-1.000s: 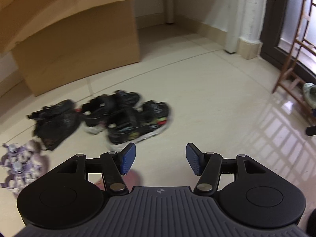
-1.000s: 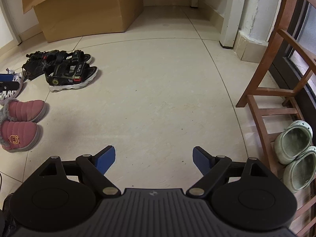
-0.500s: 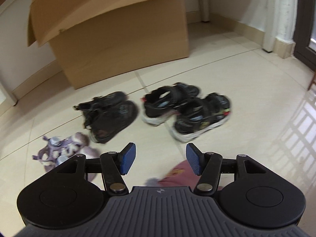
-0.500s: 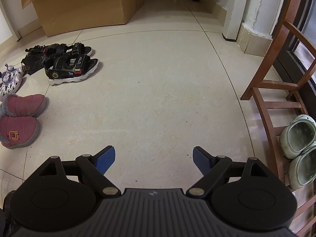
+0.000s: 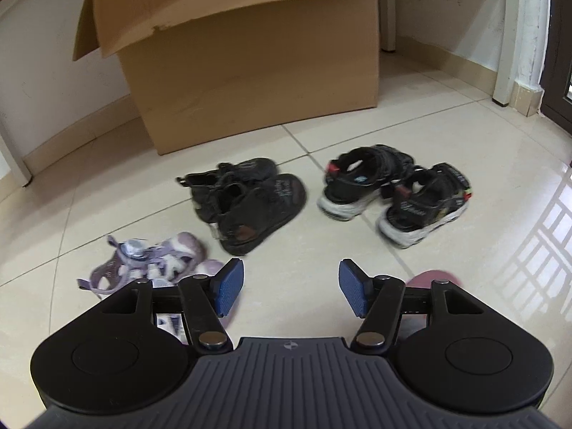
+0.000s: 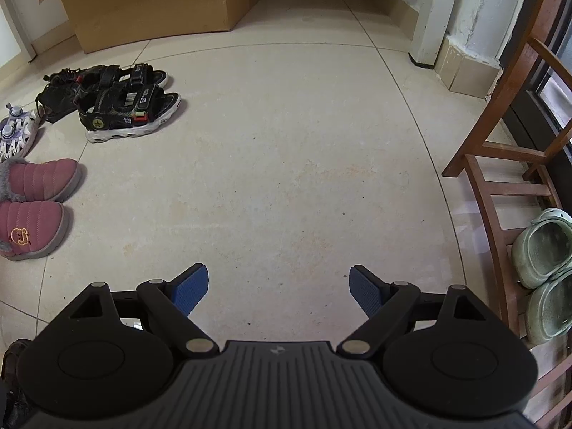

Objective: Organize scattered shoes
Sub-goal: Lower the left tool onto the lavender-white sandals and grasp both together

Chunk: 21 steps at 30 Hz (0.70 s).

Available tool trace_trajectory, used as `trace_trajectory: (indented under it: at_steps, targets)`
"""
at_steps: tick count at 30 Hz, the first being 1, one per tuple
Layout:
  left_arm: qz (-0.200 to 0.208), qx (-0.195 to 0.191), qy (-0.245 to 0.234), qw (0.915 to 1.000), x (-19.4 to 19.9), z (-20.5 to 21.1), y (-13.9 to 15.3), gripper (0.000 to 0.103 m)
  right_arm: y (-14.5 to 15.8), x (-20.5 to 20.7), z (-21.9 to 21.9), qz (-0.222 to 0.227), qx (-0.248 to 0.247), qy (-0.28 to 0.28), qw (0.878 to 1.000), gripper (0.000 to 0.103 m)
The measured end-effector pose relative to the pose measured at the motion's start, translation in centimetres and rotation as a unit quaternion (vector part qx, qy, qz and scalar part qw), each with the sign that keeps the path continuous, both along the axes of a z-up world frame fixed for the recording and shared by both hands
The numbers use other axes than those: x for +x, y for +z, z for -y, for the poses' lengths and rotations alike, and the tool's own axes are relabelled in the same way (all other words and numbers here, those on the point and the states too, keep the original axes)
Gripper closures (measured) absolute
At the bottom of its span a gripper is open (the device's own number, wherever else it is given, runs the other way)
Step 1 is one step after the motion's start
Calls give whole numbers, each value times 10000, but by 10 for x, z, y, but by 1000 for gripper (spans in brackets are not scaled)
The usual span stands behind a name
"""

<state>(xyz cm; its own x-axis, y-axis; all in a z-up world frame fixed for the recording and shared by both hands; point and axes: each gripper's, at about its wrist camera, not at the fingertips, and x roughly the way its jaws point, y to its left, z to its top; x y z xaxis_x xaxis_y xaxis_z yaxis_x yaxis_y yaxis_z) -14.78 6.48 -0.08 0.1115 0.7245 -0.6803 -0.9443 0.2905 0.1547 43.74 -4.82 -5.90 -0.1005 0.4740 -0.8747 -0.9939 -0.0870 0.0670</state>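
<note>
Left gripper: jaws opening, nothing between them, over bare floor. Right gripper: jaws wide apart, empty. Just beyond the left gripper, purple sandals; further on, black shoes and black sandals side by side. Farthest, cardboard box by the wall. Pink slippers at the left; green clogs on a wooden rack at the right.

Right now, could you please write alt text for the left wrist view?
The left gripper, jaws opening with nothing between them, hangs over a tiled floor facing black sneakers, black sandals with white soles and purple sandals. A cardboard box stands behind.
</note>
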Motion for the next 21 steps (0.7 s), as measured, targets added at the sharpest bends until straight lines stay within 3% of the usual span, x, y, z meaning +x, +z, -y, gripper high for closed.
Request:
trace_trajectory:
  at_steps: [8,13,17,21]
  targets:
    - [-826,-249,353,9956,-59,-24,-26,33,-3,-10,-7,132,-127,99,9998,13]
    - [-1438,-734,110,9868,-90,-47,-50,35,-5,-17,-13,208,-225,92,9995,13]
    - [-1514,-745,64,9856,-106,-61,-55,36,-9,-24,-16,254,-290,100,9992,13]
    - [-1859,-801,-148,9792,-117,-79,-65,37,-13,-31,-18,302,-376,123,9988,13]
